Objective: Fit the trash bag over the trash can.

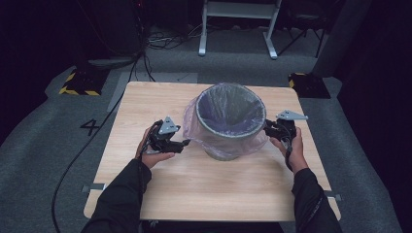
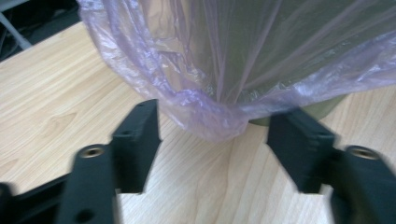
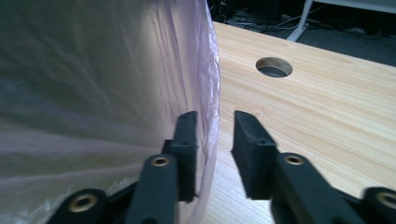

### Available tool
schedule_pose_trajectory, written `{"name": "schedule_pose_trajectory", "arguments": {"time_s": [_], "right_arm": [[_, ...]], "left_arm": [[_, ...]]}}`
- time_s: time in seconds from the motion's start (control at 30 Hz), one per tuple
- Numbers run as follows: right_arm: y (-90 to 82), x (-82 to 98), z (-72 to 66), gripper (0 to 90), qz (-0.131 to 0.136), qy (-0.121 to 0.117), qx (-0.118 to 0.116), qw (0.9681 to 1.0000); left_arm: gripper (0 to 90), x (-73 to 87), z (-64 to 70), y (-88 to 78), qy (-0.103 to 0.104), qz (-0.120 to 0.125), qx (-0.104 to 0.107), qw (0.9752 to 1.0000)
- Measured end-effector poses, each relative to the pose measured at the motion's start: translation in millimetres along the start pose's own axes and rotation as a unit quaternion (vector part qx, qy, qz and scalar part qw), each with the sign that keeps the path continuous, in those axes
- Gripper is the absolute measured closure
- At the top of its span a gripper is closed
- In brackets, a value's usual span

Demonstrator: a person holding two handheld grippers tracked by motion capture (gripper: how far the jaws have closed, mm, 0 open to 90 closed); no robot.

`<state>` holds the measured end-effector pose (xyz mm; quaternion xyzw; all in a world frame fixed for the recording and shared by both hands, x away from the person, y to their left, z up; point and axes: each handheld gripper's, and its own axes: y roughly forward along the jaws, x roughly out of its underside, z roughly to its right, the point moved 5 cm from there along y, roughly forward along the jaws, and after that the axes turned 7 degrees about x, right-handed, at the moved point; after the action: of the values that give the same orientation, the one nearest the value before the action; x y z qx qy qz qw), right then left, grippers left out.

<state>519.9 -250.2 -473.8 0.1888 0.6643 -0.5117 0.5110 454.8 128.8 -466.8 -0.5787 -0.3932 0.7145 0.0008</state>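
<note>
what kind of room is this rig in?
Probably a lab or recording studio, not a home: dark surroundings, grey carpet with a marked number 4, hazard-striped blocks, loose cables, and a lone wooden table holding a bag-lined bin.

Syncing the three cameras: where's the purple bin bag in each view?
High view: bin bag at table centre, draped over the grey bin.
Left gripper view: top and centre, its hem hanging between the open jaws.
Right gripper view: left half, edge between the jaws.
Shared landmark: the wooden table.
</note>
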Motion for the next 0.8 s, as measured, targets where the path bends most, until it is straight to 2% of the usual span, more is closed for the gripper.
{"name": "schedule_pose_trajectory", "arguments": {"time_s": [0.03,0.13,0.2,0.3,0.33,0.43,0.5,0.57,0.6,0.67,0.7,0.77,0.8], "right_arm": [[-2.1,-0.3,0.0,62.3,0.001,-0.003,-0.003,1.0],[-8.7,-1.9,0.4,49.2,0.002,-0.013,-0.004,0.9999],[-14.0,-3.3,0.0,41.9,0.007,-0.017,-0.01,0.9998],[-20.3,-4.9,0.1,26.1,0.015,-0.023,-0.012,0.9995],[-23.0,-5.4,0.7,23.5,0.017,-0.025,-0.008,0.9995],[-29.2,-6.0,1.6,18.3,0.022,-0.028,-0.01,0.9993],[-33.4,-6.3,1.8,17.3,0.024,-0.031,-0.013,0.9991],[-37.8,-7.3,1.9,17.3,0.027,-0.032,-0.015,0.999],[-40.2,-7.9,1.6,17.2,0.029,-0.034,-0.018,0.9989],[-44.1,-9.2,1.2,17.1,0.031,-0.038,-0.019,0.9986],[-45.8,-9.8,1.0,17.2,0.032,-0.038,-0.02,0.9985],[-48.9,-10.8,0.2,17.2,0.036,-0.039,-0.025,0.9983],[-50.2,-11.0,-0.3,17.2,0.037,-0.04,-0.026,0.9982]], "left_arm": [[24.0,0.6,1.1,-3.5,-0.007,0.004,0.008,0.9999],[18.6,2.6,4.4,-12.0,-0.003,0.019,0.013,0.9997],[15.3,6.2,6.6,-14.7,0.0,0.01,0.008,0.9999],[15.5,14.6,9.3,-14.6,0.0,-0.006,0.001,1.0],[15.5,16.9,9.6,-14.1,0.0,-0.01,-0.003,1.0],[15.7,27.1,12.9,-11.5,-0.004,-0.029,-0.004,0.9996],[15.6,33.3,15.5,-9.8,-0.004,-0.043,-0.006,0.999],[15.9,38.9,18.7,-8.1,-0.015,-0.053,-0.003,0.9985],[15.9,41.5,20.3,-7.8,-0.013,-0.055,-0.002,0.9984],[15.7,46.7,24.5,-6.9,-0.014,-0.061,0.007,0.998],[15.6,49.0,25.9,-6.5,-0.019,-0.07,0.018,0.9972],[15.8,52.2,28.8,-5.8,-0.031,-0.072,0.037,0.9963],[15.9,53.9,30.0,-5.6,-0.029,-0.071,0.034,0.9965]]}}
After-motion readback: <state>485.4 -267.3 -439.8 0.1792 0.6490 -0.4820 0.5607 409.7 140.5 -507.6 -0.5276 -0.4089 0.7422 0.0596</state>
